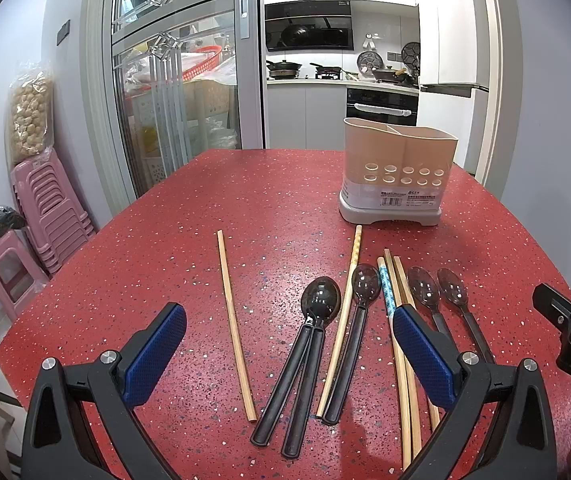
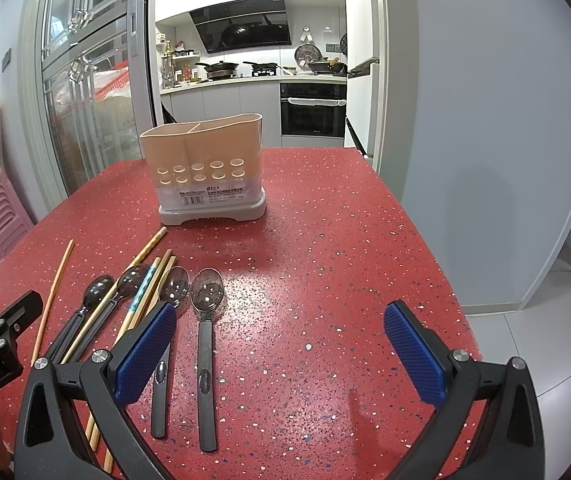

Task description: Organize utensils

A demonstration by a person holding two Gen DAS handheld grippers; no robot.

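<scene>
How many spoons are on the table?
5. Stacked pair on the left, middle spoon beside a chopstick, two right spoons side by side. More could hide underneath.

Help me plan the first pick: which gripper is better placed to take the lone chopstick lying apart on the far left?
Left. The left gripper is open with the lone chopstick between its fingers' span; the right gripper hovers over bare table.

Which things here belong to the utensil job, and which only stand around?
For the job: spoons, chopsticks, holder.
Just around: pink stools, sack of round snacks, pans in the kitchen.
</scene>
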